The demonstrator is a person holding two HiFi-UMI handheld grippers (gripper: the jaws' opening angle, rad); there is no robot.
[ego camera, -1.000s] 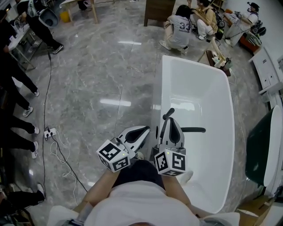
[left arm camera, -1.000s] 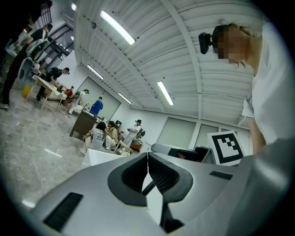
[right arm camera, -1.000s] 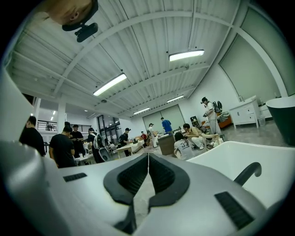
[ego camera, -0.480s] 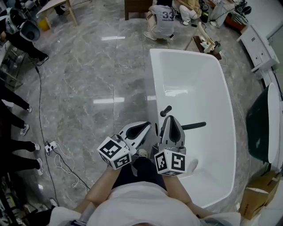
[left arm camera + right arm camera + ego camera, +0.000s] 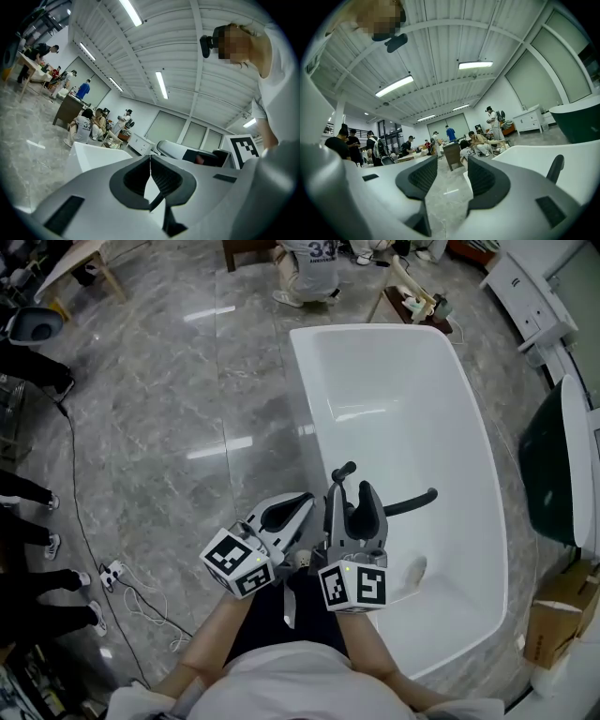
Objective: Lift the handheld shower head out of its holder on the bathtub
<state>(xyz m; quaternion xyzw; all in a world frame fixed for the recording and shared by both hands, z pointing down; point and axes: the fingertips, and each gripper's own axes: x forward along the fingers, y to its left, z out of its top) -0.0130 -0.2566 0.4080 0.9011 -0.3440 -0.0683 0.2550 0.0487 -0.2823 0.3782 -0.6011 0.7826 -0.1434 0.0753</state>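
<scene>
A white bathtub fills the right half of the head view. On its near left rim stands the slim black handheld shower head in its holder, and a black spout reaches out over the tub beside it. My right gripper hovers just short of the shower head; its jaws are opening with nothing between them. The right gripper view shows my right gripper with floor in the gap and the shower head off to the right. Beside it, over the floor, my left gripper is shut and empty.
People crouch on the floor beyond the tub's far end. A cable and power strip lie on the marble floor at left, near standing legs. A dark green tub, a cardboard box and a white cabinet line the right side.
The right gripper's jaws have spread apart from shut. Both grippers have edged toward the tub rim and the black shower head. The head view has swung, so the tub sits more centrally.
</scene>
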